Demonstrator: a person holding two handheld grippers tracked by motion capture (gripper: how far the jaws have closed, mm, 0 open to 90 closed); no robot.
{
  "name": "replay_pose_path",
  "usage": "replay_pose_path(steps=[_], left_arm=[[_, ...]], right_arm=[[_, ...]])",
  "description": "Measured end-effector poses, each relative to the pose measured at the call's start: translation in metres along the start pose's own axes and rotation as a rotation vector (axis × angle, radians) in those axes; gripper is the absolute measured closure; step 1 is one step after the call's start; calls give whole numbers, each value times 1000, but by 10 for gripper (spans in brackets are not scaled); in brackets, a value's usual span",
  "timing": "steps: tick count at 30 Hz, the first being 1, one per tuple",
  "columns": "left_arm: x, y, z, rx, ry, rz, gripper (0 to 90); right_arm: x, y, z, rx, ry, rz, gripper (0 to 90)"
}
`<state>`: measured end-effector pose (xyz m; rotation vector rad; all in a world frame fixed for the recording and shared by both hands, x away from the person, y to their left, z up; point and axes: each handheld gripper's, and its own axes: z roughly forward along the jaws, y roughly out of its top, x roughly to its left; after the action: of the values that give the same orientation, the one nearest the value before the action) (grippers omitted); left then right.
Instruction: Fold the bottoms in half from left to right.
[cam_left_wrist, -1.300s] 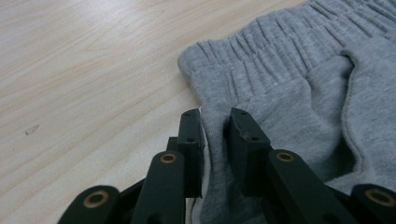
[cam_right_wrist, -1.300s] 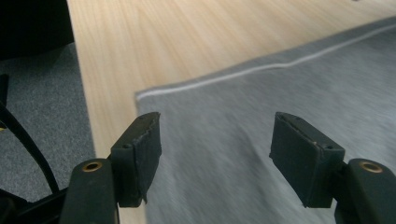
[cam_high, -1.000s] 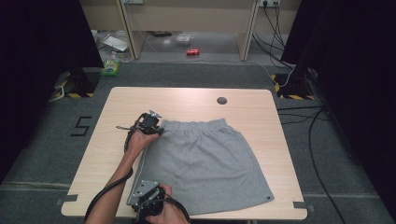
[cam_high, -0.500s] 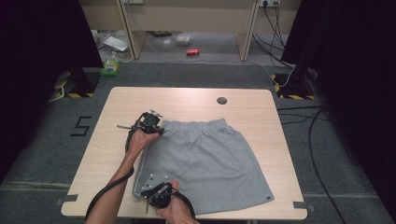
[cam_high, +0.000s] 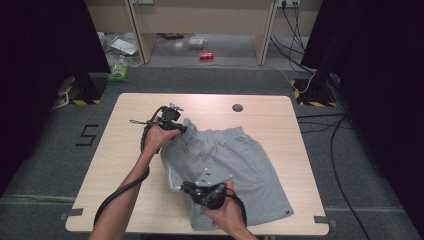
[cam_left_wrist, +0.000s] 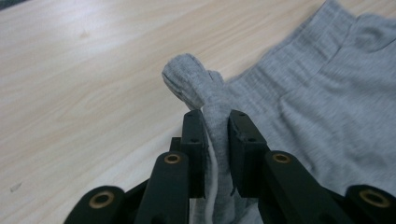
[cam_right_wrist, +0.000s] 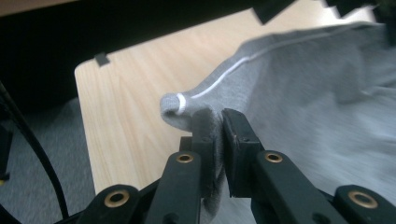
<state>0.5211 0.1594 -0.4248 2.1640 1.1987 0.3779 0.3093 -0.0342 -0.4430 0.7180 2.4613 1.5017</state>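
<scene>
A pair of grey shorts (cam_high: 245, 160) lies on the light wooden table (cam_high: 120, 165), waistband toward the far side. My left gripper (cam_high: 181, 128) is at the waistband's left corner. In the left gripper view it (cam_left_wrist: 215, 116) is shut on a bunched fold of that waistband (cam_left_wrist: 191, 79). My right gripper (cam_high: 187, 188) is near the front edge, holding the left leg's hem corner above the cloth. The right gripper view shows it (cam_right_wrist: 215, 116) shut on that hem corner (cam_right_wrist: 175, 105), which carries a white stripe. The left side of the shorts is raised and folded inward.
A round cable hole (cam_high: 237, 107) sits in the table's far side. Black tape marks (cam_high: 321, 219) stick at the front corners. On the floor beyond lie a red can (cam_high: 206, 55) and a green item (cam_high: 118, 74). Cables (cam_high: 335, 150) run along the right.
My right gripper has moved right and inward with the hem corner, lifting the shorts' left edge over the cloth. My left gripper has shifted slightly, still gripping the waistband.
</scene>
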Motion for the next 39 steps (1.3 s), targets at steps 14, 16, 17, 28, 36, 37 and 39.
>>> replay_pose_path(steps=[14,16,17,28,36,37,39], left_arm=[[-52,47,10,4,-43,11,771],[-59,52,14,9,-45,16,772],[-63,54,16,8,-49,16,772],[-106,77,35,25,-77,59,771],[-137,87,58,52,-76,84,769],[-141,88,61,56,-80,86,769],[-150,90,68,63,-83,93,765]], right_arm=[[-37,-38,-77,-86,-102,102,842],[-41,-43,-86,-90,-118,107,842],[-45,-49,-94,-91,-135,122,842],[-60,-79,-141,-106,-221,177,841],[-65,-92,-154,-96,-236,193,839],[-65,-93,-154,-96,-237,196,838],[-66,-93,-155,-93,-241,198,837]])
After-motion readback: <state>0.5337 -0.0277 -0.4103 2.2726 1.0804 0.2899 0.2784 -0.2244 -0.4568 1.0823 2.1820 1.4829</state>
